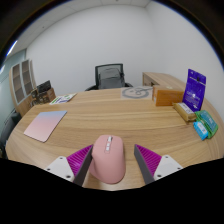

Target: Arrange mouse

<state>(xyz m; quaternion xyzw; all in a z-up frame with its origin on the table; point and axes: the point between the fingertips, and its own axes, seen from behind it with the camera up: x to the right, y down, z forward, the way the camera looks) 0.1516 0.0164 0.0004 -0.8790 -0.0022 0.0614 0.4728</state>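
A pink computer mouse (109, 160) lies on the wooden table (120, 118), between my two fingers. My gripper (113, 152) is open. The left magenta pad (80, 158) is at the mouse's left side, and a small gap shows between the mouse and the right pad (150, 157). A pink mouse mat (45, 124) lies flat on the table, ahead and to the left of the fingers. The rear of the mouse is hidden below the view.
A purple box (195, 88) and a cardboard box (168, 94) stand at the far right, with a teal packet (205, 124) nearer. A round grey disc (136, 93) lies at the far side. A black office chair (110, 76) stands beyond the table.
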